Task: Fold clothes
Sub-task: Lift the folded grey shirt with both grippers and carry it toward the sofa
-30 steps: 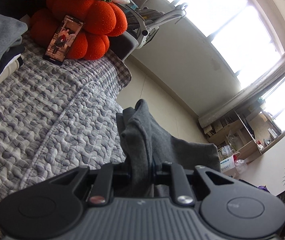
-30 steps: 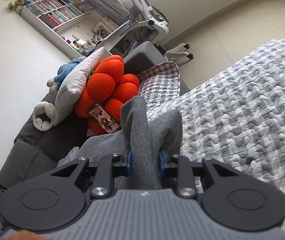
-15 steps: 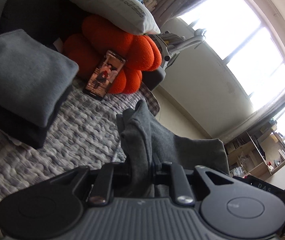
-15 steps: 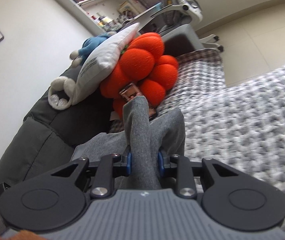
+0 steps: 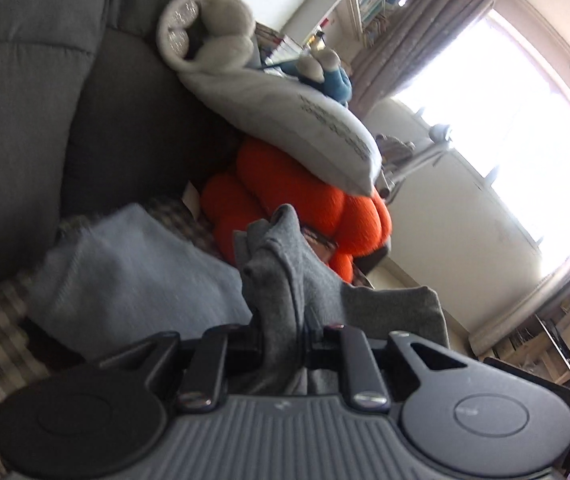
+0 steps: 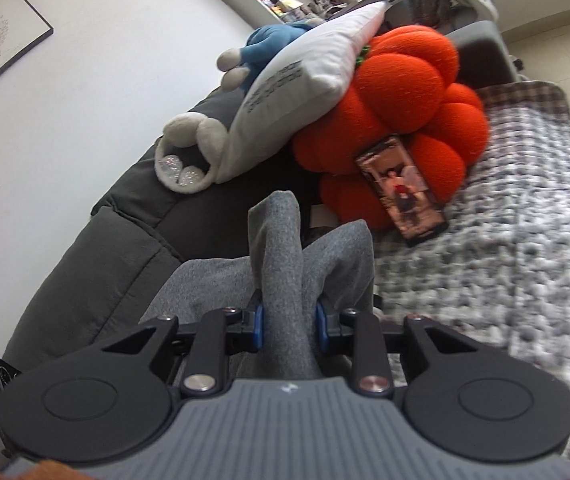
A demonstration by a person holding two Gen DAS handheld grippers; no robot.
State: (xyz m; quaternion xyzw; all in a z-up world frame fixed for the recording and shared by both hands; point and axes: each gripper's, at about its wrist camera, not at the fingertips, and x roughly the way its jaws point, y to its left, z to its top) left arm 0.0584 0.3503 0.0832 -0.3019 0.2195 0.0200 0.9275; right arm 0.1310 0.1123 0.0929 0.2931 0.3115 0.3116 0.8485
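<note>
A folded grey garment is pinched in my left gripper, whose jaws are shut on a bunched fold of it; the rest hangs off to the right. The same grey garment stands up between the blue pads of my right gripper, also shut on it. In the left wrist view a stack of folded clothes, light grey on top, lies just left of and beyond the held cloth, blurred. The fingertips of both grippers are hidden by cloth.
An orange pumpkin cushion with a phone leaning on it sits ahead, under a white pillow and plush toys. A dark grey sofa back rises to the left. The grey-white quilt spreads to the right.
Both grippers have swung with the grey garment toward the sofa back and cushions. The folded stack has come close beside the left gripper, and the phone and pumpkin cushion loom larger in the right wrist view.
</note>
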